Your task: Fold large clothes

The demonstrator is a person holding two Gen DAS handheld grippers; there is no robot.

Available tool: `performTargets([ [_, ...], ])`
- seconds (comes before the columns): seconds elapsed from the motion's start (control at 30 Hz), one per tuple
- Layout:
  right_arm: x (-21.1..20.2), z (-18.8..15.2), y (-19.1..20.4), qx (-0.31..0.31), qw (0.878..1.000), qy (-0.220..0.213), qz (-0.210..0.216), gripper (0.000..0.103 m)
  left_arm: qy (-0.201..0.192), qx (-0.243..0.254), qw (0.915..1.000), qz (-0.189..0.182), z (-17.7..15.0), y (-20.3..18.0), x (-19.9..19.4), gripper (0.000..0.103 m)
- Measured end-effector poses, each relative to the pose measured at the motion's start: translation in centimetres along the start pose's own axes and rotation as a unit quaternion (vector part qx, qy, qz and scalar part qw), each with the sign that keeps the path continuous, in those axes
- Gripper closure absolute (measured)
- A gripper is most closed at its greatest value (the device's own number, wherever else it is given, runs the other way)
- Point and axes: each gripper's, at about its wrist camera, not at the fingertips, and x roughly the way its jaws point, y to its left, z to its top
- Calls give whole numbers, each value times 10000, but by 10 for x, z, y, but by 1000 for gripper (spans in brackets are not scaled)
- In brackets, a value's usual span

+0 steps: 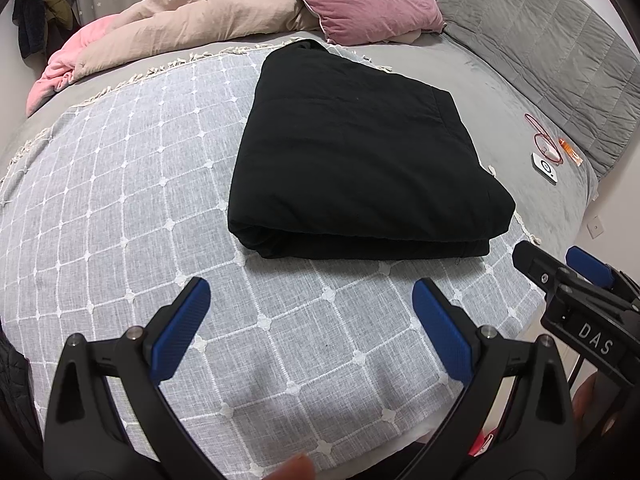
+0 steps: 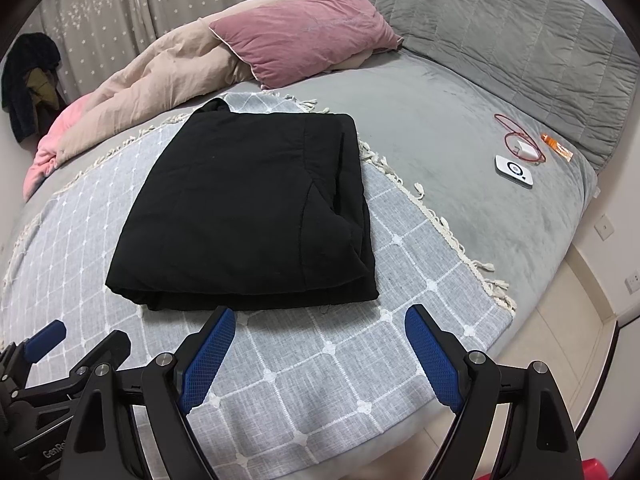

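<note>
With both claws held above the near edge of the bed [image 2: 460, 92], I see the black garment [image 2: 244, 208] lying folded into a thick rectangle on the checked throw [image 2: 340, 364], toward the middle of the bed. My left claw [image 1: 312, 320] is spread and empty. My right claw [image 2: 320, 352] is likewise spread, gripping nothing, just short of the garment's near edge.

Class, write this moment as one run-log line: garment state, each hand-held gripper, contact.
black garment: folded on checked throw | left hand-held gripper: open, empty | right hand-held gripper: open, empty | contact: none
</note>
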Motion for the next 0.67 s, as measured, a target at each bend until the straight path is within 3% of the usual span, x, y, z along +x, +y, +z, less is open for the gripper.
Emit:
performTargets([
  [0.4, 2, 1, -1, -16, 10000, 24, -61, 15, 35, 52, 10000, 28, -1, -2, 2, 3],
  [0.67, -2, 1, -3, -2, 10000, -36, -66, 15, 54, -185, 9998, -96, -5, 13, -4, 2],
])
